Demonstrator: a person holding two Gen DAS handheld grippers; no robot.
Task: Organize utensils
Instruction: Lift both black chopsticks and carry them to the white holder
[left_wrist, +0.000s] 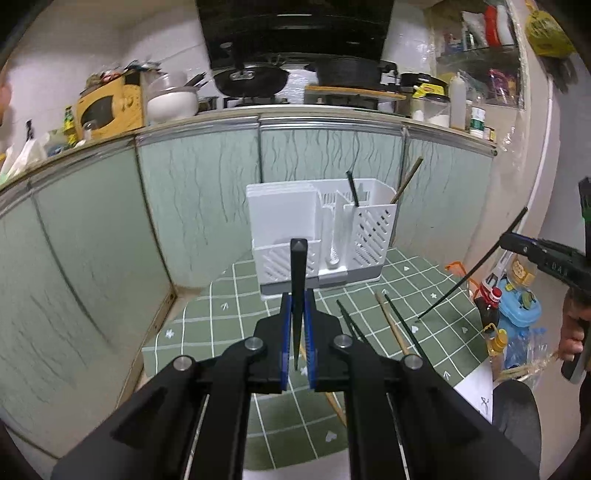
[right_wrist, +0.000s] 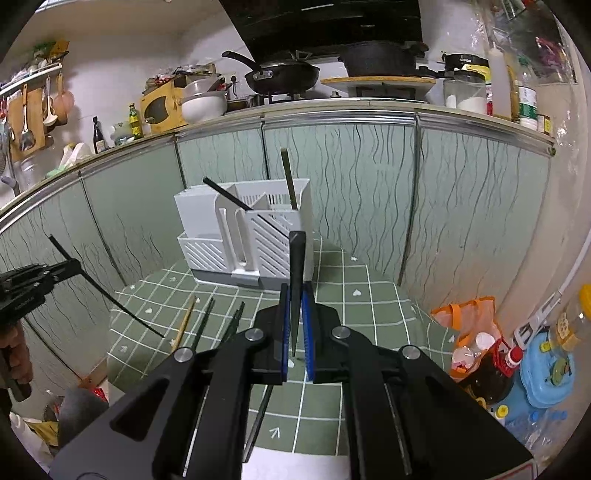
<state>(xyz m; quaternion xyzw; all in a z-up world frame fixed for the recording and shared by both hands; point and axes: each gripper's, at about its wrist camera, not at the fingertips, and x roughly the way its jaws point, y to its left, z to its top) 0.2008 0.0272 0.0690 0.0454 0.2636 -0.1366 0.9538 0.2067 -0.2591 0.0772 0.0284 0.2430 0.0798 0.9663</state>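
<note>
1. Left claw (left_wrist: 298, 314): blue-padded fingers drawn close on a black chopstick (left_wrist: 297, 273), which rises upright between them, its blunt end toward the rack.
2. Right claw (right_wrist: 295, 310): likewise clamped on a second black chopstick (right_wrist: 296, 266), held upright. In the left wrist view this claw (left_wrist: 511, 242) appears at the right edge, its chopstick slanting down with the tip just above the cloth.
3. White plastic utensil rack with slotted sides and grey base (left_wrist: 321, 236) stands at the far end of the surface, against pale green cabinet doors (left_wrist: 199, 192).
4. In the rack's right rear compartment: one black chopstick (left_wrist: 352, 188) and one brown wooden chopstick (left_wrist: 406, 181), both leaning, upper ends above the rim.
5. Surface covered by a green cloth with white grid lines (left_wrist: 424, 280).
6. Loose on the cloth, right of the left claw: a brown wooden chopstick (left_wrist: 391, 325) between two dark chopsticks (left_wrist: 351, 321), roughly parallel, near one another.
7. Black frying pan (right_wrist: 284, 75) sits on the stove above the cabinets.
</note>
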